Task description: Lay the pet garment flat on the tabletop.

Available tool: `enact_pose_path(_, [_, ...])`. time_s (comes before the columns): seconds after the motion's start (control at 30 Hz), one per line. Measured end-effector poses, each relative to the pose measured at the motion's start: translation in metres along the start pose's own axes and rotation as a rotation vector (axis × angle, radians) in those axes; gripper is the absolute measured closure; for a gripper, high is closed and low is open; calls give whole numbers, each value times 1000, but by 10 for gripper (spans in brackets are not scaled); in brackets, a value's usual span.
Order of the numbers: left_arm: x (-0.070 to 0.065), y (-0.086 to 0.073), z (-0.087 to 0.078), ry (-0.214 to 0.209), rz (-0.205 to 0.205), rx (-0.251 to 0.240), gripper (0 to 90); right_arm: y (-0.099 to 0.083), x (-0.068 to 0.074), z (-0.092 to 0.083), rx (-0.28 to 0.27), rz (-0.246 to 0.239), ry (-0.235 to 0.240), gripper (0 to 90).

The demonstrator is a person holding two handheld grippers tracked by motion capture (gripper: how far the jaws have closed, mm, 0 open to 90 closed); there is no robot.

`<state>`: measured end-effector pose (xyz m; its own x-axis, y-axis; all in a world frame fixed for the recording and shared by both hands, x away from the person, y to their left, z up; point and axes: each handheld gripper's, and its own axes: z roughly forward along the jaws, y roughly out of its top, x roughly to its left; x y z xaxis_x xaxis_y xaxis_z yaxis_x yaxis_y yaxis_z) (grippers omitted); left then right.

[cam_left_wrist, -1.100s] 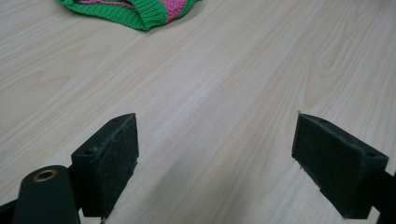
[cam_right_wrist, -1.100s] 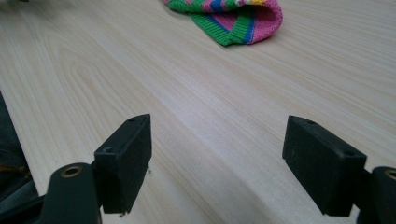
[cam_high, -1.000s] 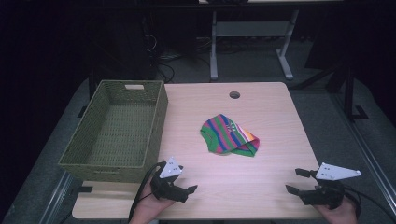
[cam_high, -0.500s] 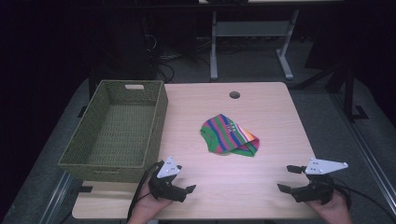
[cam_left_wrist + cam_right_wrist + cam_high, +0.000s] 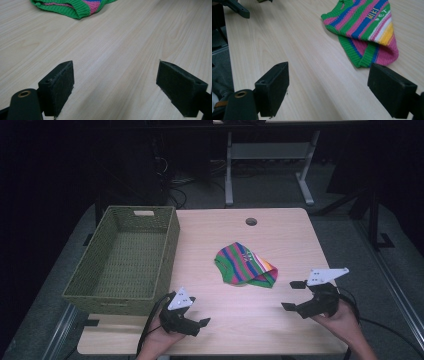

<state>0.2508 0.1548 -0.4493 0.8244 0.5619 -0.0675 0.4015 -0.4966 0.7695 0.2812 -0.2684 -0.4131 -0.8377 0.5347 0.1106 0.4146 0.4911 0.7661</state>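
A small knitted garment (image 5: 245,266) striped green, pink and blue lies crumpled in the middle of the light wooden table (image 5: 280,235). In the right gripper view the garment (image 5: 364,27) lies just ahead and to the right of my right gripper (image 5: 329,68). My right gripper (image 5: 291,295) hovers near the table's front right; its jaws have just been opening, stand wide and hold nothing. At the front left, my left gripper (image 5: 196,312) is open and empty over bare wood. Its own view has the left gripper (image 5: 116,67) with the garment's hem (image 5: 75,10) farther ahead.
A green woven basket (image 5: 170,245) stands on the left side of the table, with nothing visible inside. A round cable hole (image 5: 251,221) sits near the far edge. A metal desk frame (image 5: 270,155) stands on the floor beyond the table.
My right gripper has risen and moved in from the front right corner toward the garment, its jaws spreading wider. The left gripper and the garment have stayed put.
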Motion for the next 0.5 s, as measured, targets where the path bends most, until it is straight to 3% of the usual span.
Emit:
enact_pose_path(0.23, [-1,1,0,-4,20,5,144,27,-11,17,52,-14,30,171])
enact_pose_path(0.5, [-2,2,-2,-13,4,-19,144,51,-21,32,91,-25,54,172])
